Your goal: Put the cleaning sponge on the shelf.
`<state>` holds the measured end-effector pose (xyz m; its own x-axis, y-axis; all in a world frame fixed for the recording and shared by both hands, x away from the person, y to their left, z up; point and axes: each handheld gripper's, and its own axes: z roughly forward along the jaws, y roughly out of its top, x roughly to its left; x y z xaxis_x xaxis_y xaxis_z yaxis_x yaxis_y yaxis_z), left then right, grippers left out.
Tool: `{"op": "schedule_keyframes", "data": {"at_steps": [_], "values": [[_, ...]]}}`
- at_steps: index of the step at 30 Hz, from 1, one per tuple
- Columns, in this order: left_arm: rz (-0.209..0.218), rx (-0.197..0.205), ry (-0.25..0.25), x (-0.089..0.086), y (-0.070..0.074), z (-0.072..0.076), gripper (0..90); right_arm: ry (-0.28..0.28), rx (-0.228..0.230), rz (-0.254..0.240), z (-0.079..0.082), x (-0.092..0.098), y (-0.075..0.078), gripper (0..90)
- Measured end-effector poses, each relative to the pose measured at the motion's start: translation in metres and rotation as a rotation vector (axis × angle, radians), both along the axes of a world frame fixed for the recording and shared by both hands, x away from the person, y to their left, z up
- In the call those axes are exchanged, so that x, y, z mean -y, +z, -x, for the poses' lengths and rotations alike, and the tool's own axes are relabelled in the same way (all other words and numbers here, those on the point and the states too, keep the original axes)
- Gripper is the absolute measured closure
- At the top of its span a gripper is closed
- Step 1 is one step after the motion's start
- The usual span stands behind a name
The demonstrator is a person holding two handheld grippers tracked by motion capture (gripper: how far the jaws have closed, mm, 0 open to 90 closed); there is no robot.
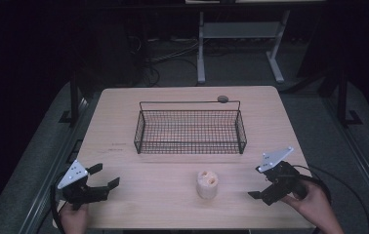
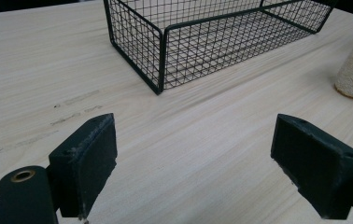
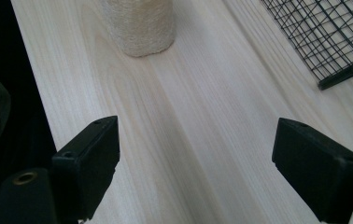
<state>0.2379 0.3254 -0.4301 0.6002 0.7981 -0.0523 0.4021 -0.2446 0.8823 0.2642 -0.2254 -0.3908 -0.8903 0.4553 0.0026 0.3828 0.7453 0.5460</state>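
Both jaws wide and empty on left hand-held gripper (image 1: 105, 176) and right hand-held gripper (image 1: 255, 183); between them, at worktop (image 1: 124, 204) six o'clock, upright loofah roll (image 1: 207, 184): likely light, squashy, best pinched mid-side.

high view: dim, dark surround, table (image 1: 173, 204) evenly lit | gripper views: brighter, near edges soft | shadows faint

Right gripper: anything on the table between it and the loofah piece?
Nothing. In the right gripper view, bare wood runs from the open right gripper up to the loofah piece.
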Motion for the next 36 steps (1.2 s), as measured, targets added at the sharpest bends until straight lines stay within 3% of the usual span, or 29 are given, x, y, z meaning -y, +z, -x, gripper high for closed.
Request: {"op": "schedule_keyframes", "data": {"at_steps": [6, 36], "values": [[0.000, 0.002, 0.000, 0.000, 0.000, 0.000, 13.9, 0.025, 0.007, 0.010, -0.001, -0.006, 0.003, 14.5], [0.007, 0.004, 0.006, -0.002, 0.001, 0.001, 13.9, 0.119, -0.046, 0.061, -0.014, -0.041, -0.001, 14.5]]}}
